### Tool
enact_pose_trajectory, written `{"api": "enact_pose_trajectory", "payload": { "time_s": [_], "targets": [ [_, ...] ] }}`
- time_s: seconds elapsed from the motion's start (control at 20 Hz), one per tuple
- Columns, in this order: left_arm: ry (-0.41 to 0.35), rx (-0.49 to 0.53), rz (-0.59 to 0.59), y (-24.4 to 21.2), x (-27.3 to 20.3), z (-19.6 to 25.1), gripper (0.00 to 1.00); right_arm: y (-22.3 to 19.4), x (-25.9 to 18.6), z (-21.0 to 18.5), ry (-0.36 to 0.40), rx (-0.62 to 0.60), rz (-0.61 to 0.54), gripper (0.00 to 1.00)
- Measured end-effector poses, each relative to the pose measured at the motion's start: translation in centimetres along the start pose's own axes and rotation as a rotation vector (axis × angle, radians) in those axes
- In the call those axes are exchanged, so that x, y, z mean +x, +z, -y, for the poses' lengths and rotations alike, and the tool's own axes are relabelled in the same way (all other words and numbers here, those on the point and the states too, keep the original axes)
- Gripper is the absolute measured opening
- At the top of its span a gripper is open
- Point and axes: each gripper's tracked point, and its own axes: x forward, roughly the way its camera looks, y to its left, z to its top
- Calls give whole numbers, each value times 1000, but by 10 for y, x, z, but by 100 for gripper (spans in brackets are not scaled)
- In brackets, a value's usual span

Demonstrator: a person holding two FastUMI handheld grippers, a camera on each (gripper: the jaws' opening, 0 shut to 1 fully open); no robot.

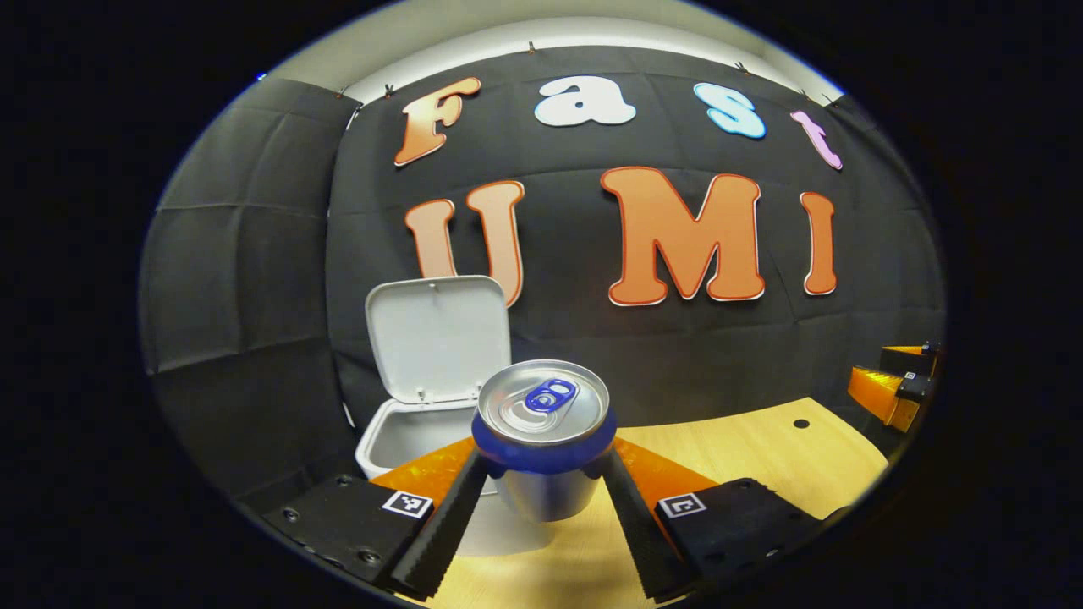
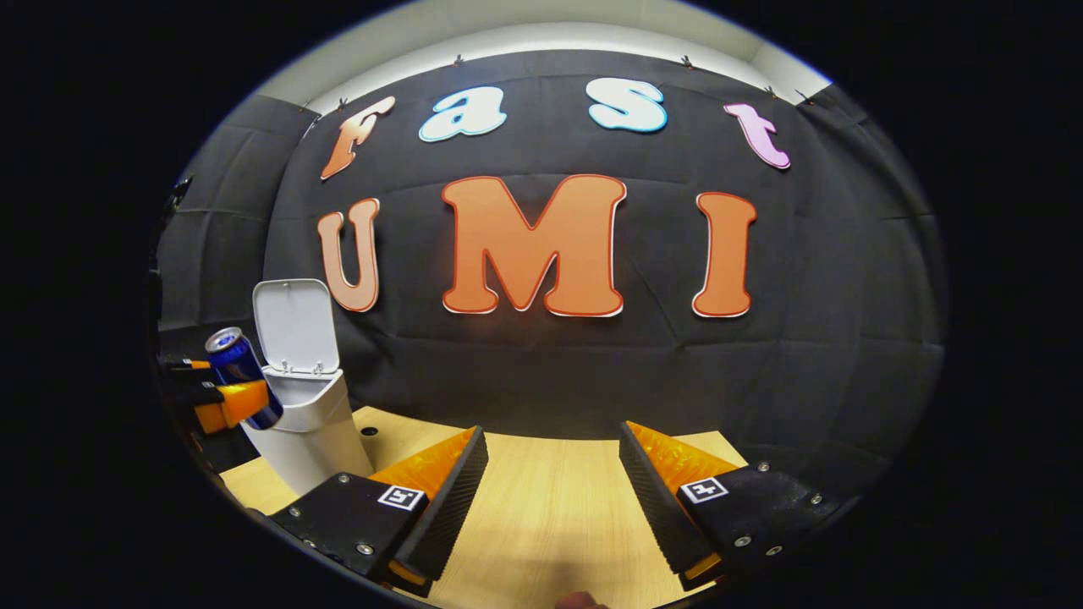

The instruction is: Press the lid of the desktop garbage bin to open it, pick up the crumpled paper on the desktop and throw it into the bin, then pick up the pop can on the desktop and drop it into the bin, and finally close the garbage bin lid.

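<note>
Left gripper (image 1: 546, 491) has the pop can (image 1: 543, 436) clamped, both fingers pressed against its sides just below the blue band, and the can stands upright with its silver top and blue pull tab facing up. Lifted clear of the wooden desktop (image 1: 761, 448), it hangs in the air. Just behind it and a little to the left in the left gripper view sits the white garbage bin (image 1: 398, 444), its lid (image 1: 438, 337) standing open and tipped back against the black cloth wall. The inside of the bin looks pale; what lies in it I cannot tell. Far right in that view, the right gripper (image 1: 897, 381) peeks in at the edge.

Over to the right gripper view: at the far left the can (image 2: 241, 372) is held up beside the bin (image 2: 305, 431), close to its open mouth, lid (image 2: 294, 326) up. Front and centre, the right gripper (image 2: 550, 482) hovers over the desktop (image 2: 550, 507) with its fingers spread wide, nothing between them.
</note>
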Motion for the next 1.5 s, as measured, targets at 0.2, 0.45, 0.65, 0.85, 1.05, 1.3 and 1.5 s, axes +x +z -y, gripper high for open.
{"api": "enact_pose_trajectory", "payload": {
  "time_s": [0.2, 0.45, 0.65, 0.85, 1.05, 1.3, 1.5],
  "targets": [
    [34, 7, -9, 12, -11, -19, 81, -3, 1, -11, 29, -8, -8, 94],
    [89, -28, -26, 8, 19, -48, 84, -5, -4, -9, 25, 1, -12, 94],
    [101, -28, -17, 14, 57, -65, 82, -4, -8, 5, -15, -9, -13, 94],
    [100, -37, -12, 16, 93, -78, 81, -8, -13, 19, -61, -10, -26, 94],
    [111, -18, 3, 20, 126, -92, 81, -11, -17, 28, -96, -13, -39, 94],
    [82, -36, -6, 9, 151, -90, 82, -13, -19, 32, -115, -26, -49, 94],
    [85, -33, -40, -5, 164, -91, 84, -13, -20, 32, -111, -30, -58, 94]
  ]
}}
